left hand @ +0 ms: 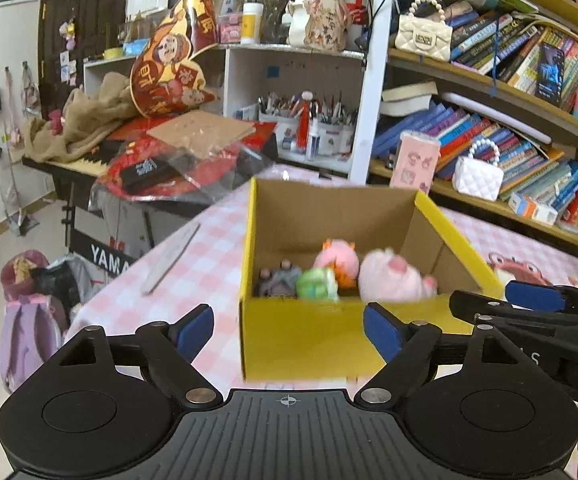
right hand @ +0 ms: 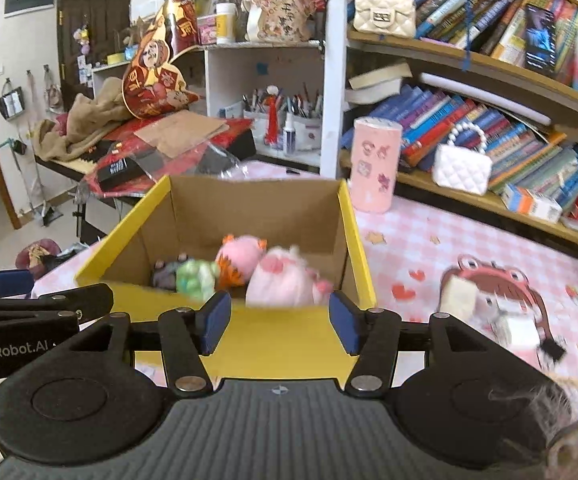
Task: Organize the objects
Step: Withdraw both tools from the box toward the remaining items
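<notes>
Both grippers, left gripper (left hand: pixel 289 330) and right gripper (right hand: pixel 280 327), hang with jaws apart and empty just before the yellow box (left hand: pixel 301 340) on the table (left hand: pixel 209 256), toys inside; remaining frog plush (right hand: pixel 493 300) lies right, nearer the right gripper.

Your plush toys (left hand: pixel 341 270) in the yellow box (left hand: pixel 309 340) are motion-blurred; the grey one (left hand: pixel 279 280) sits half hidden behind the front wall. Your right gripper (left hand: pixel 537 296) is cut off at the frame edge.
</notes>
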Demonstrator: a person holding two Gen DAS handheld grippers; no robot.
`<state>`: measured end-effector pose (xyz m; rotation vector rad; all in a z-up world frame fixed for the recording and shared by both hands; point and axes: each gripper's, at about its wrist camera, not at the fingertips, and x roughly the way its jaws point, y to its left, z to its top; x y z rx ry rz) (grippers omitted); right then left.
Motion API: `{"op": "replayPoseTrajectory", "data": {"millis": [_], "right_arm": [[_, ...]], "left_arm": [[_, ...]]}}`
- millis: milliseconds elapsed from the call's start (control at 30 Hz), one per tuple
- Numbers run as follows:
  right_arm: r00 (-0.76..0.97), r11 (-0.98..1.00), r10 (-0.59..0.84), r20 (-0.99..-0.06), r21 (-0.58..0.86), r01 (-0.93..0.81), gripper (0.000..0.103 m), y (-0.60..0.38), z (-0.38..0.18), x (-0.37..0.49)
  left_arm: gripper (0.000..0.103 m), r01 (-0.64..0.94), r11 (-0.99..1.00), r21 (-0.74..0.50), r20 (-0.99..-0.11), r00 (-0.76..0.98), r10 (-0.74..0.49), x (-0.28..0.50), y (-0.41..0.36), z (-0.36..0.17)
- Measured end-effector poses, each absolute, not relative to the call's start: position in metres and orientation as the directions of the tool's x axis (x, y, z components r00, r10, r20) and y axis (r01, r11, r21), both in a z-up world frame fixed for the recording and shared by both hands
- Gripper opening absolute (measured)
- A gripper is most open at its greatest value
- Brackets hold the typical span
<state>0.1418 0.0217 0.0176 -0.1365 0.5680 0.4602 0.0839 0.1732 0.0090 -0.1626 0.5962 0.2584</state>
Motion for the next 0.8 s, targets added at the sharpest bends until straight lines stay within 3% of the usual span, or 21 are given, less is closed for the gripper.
{"op": "replayPoseTrajectory", "data": {"millis": [333, 800], "right_arm": [[0.742, 0.927, 0.291, -0.604, -0.013, -0.375, 0.054, 0.006, -0.003, 0.079], [0.757, 0.962, 0.227, -0.613, 0.019, -0.273, 0.058, -0.032, -0.011, 0.025]], "left_arm": [[0.085, -0.273, 0.959, -0.082, -0.642, 0.750, 0.159, 0.039, 0.164, -0.010], [0.090, -0.127, 0.992, -0.027, -0.650, 0.756, 0.079, 0.008, 0.124, -0.009]]}}
